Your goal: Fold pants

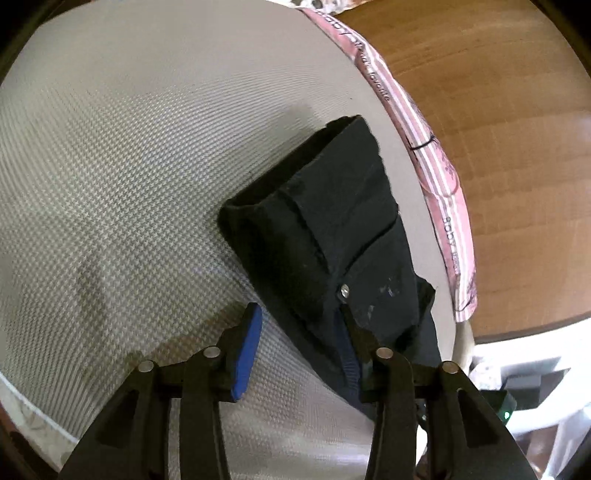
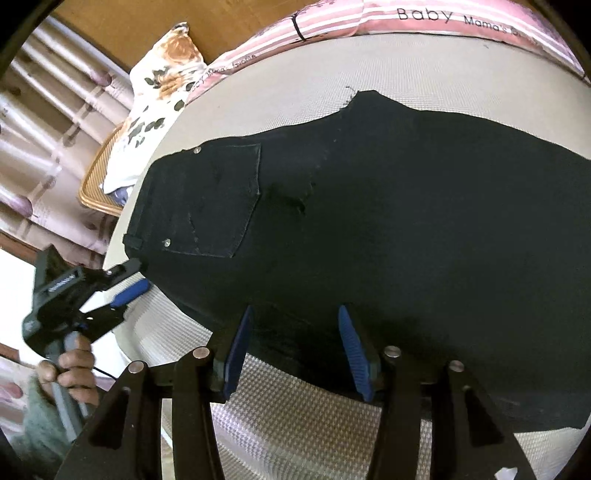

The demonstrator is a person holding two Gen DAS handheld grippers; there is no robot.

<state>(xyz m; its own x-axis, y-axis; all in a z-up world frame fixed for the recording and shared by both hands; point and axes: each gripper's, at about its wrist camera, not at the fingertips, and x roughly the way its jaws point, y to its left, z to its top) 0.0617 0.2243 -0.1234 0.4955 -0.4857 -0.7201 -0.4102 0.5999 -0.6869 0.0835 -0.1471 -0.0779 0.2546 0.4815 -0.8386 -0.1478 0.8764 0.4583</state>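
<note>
- We see a bed surface (image 2: 295,424) with a pale woven cover filling most of both views, and a wooden headboard (image 1: 498,147) beyond its far edge.
- We see black pants (image 2: 369,221) lying flat on that cover, waist end at the left of the right wrist view, with a back pocket (image 2: 218,203) and rivets facing up; in the left wrist view the waist end looks doubled over.
- We note a pink striped cloth (image 2: 424,22) with printed letters along the bed's far edge, and a floral pillow (image 2: 162,85) near the corner.
- We see the right gripper (image 2: 295,354) with jaws apart over the near edge of the pants, blue pads not pressing the cloth; nothing gripped.
- We see the left gripper (image 1: 299,343) with jaws released at the waist corner; one blue pad sits clear over the cover, the other finger is at the pants' edge.
- We see a hand (image 2: 70,373) on the left gripper's handle, green sleeve below it.
</note>
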